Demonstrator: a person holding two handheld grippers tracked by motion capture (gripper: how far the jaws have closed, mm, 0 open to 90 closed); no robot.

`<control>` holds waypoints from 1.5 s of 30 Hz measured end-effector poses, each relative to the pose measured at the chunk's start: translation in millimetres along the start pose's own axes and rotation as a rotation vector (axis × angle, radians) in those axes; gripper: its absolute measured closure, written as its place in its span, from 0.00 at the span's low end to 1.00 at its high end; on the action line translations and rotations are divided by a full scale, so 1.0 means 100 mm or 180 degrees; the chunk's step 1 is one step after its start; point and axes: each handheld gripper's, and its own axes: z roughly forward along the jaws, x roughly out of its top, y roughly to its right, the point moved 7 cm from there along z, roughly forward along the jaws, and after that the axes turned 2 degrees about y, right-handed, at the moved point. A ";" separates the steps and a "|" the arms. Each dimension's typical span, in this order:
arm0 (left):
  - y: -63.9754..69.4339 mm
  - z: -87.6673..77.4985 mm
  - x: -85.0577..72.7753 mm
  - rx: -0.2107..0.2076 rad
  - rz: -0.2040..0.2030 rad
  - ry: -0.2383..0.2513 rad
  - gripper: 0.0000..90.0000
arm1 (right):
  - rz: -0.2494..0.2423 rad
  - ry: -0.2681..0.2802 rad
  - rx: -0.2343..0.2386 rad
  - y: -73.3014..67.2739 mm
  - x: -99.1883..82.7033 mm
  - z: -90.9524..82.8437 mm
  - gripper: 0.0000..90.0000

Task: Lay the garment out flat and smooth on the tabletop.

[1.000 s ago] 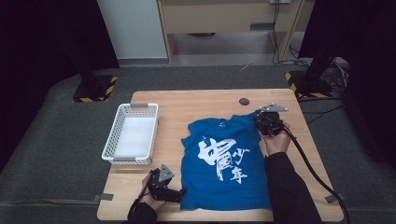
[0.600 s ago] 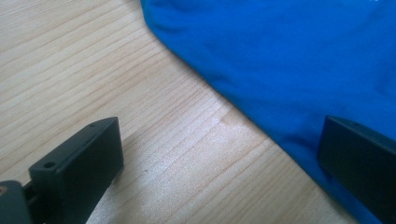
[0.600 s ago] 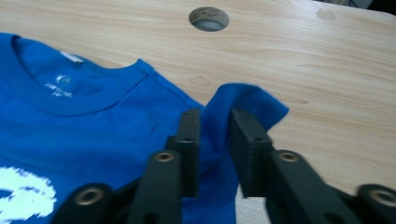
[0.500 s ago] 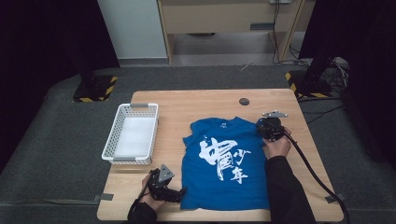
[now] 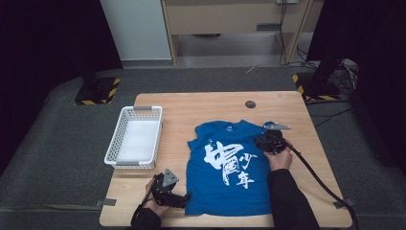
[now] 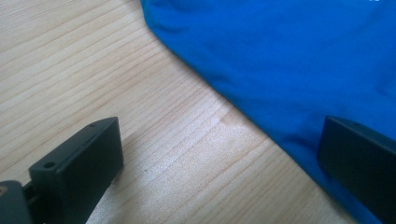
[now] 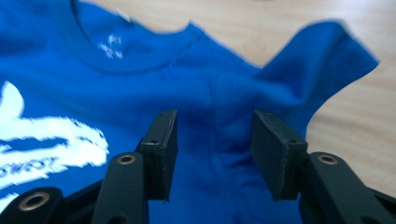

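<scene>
Shirt (image 5: 230,172) lies flat on the table (image 5: 191,108), print side up, collar toward the far edge. I take the shirt as my landmark for everything below.

My right gripper (image 5: 268,142) is over the shirt's right shoulder, just inside the sleeve. In the right gripper view (image 7: 214,154) the jaws stand partly apart, blue cloth seen in the gap between them, near the seam where the sleeve (image 7: 322,65) joins the body. The jaws have just been opening; the pads press on nothing that I can see, and the cloth lies loose below them. The collar (image 7: 135,60) is left of the gap in that view, the white print (image 7: 46,135) farther left.

My left gripper (image 5: 172,196) sits at the shirt's lower left corner, on the near edge. In the left gripper view (image 6: 219,163) its jaws are spread wide: one finger (image 6: 79,163) over bare wood, the other (image 6: 359,163) over the shirt's edge. The hem runs slantwise between them, not pinched.

White basket (image 5: 135,139) stands left of the shirt, well apart from it. A small dark disc (image 5: 250,104) lies beyond the collar, near the far edge.
</scene>
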 end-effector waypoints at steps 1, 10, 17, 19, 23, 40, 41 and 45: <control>0.00 0.00 0.00 0.0000 0.0000 0.0000 0.00 | 0.0000 0.0000 0.0000 0.00 0.00 0.00 0.57; 0.00 0.00 0.00 0.0003 -0.0004 0.0002 0.00 | -0.0032 -0.0092 0.0005 -0.03 -0.19 0.08 0.47; 0.01 0.00 0.00 0.0013 -0.0011 0.0005 0.00 | -0.0087 -0.0056 -0.0006 -0.03 -0.26 0.02 0.38; 0.02 0.00 0.00 0.0017 -0.0011 0.0001 0.00 | -0.0092 -0.0071 -0.0018 -0.02 -0.28 0.01 0.34; 0.02 0.00 0.00 0.0024 -0.0017 -0.0002 0.00 | -0.0070 -0.0096 -0.0036 0.00 -0.31 -0.03 0.28; 0.05 -0.11 0.23 -0.0061 -0.0173 0.0216 0.04 | 0.0089 -0.0150 0.0049 -0.04 -0.35 -0.18 0.08; 0.05 -0.12 0.28 -0.0052 -0.0182 0.0261 0.04 | 0.0089 -0.0150 0.0049 -0.04 -0.35 -0.18 0.08; 0.03 -0.14 0.45 -0.0035 -0.0187 0.0382 0.04 | 0.0074 -0.0126 0.0103 -0.02 -0.27 -0.24 0.07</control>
